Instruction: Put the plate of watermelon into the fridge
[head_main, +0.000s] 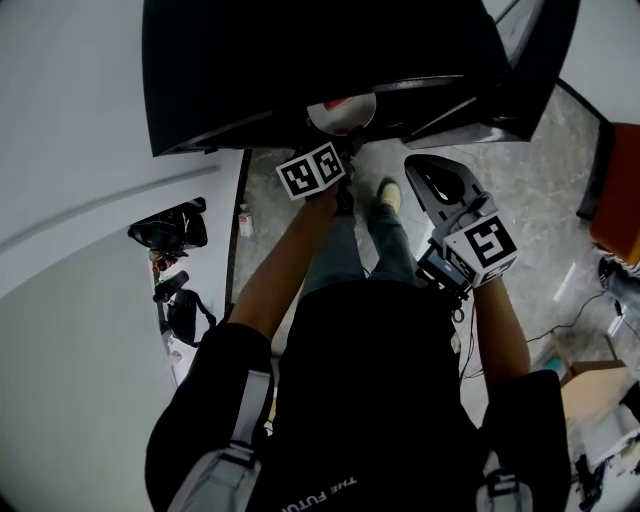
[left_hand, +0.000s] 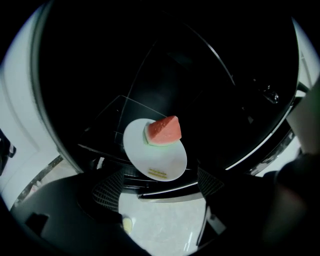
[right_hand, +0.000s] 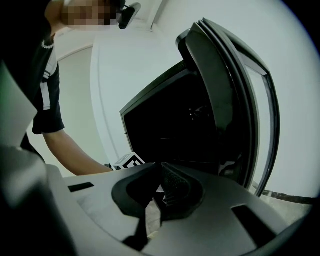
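Standing apart, the left gripper's (left_hand: 159, 189) jaws hold nothing; the right gripper (right_hand: 161, 189) is closed and empty. Just beyond the left, the plate (left_hand: 161, 161) with its watermelon wedge (left_hand: 164, 131) rests at the fridge's (left_hand: 90, 60) shelf front. Judged stiff, slick and breakable; the wedge may slide. Grip the near rim.

My left arm (head_main: 285, 260) reaches out long toward 12 o'clock in the head view, forearm bare, with its marker cube (head_main: 311, 170) face up just past the wrist. My left gripper (left_hand: 160, 186) is level, and its two jaws stand wide apart, one at 9 o'clock and one at 3 o'clock in its own view. My right arm (head_main: 500, 330) is bent and held closer to me. My right gripper (right_hand: 162, 189) points toward 11 o'clock, its jaws pressed together pad to pad, and its cube (head_main: 490, 245) is tilted.
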